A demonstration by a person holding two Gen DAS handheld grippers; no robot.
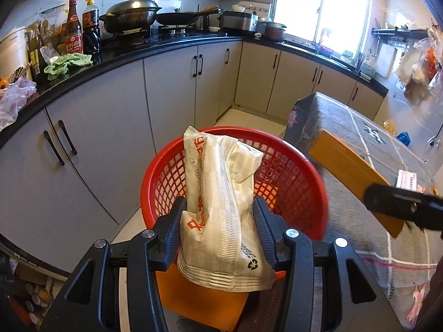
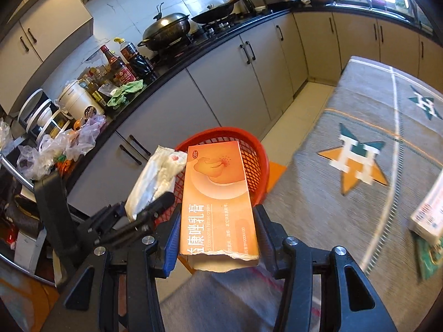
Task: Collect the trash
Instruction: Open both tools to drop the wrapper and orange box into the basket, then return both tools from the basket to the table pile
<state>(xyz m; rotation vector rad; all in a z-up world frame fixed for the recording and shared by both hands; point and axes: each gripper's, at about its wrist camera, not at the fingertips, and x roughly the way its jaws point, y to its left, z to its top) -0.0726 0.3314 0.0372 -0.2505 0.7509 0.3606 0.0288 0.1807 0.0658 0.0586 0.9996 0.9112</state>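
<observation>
Kitchen cabinets (image 1: pixel 171 94) and a black countertop (image 1: pixel 155 47) crowded with bottles and pans curve behind my work area. My left gripper (image 1: pixel 218 221) is clamped on a crumpled white wrapper (image 1: pixel 218 193), its blue pads (image 1: pixel 263 227) pressing both sides; the wrapper's lower edge hangs below the fingers and its top stands over the red basket (image 1: pixel 290 171), so I cannot see most of the basket's inside. My right gripper (image 2: pixel 217 227) is closed on an orange medicine box (image 2: pixel 218 193), torn open at the near end, its far end reaching over the basket's rim. From the left camera only a dark blurred fingertip and the box's plain side show. An orange surface (image 1: pixel 205 307) under the basket is mostly hidden. To the right, the patterned tablecloth (image 2: pixel 360 193) is motion-blurred, and another white box (image 2: pixel 429 213) lies cut off at the frame edge, its print unreadable.
</observation>
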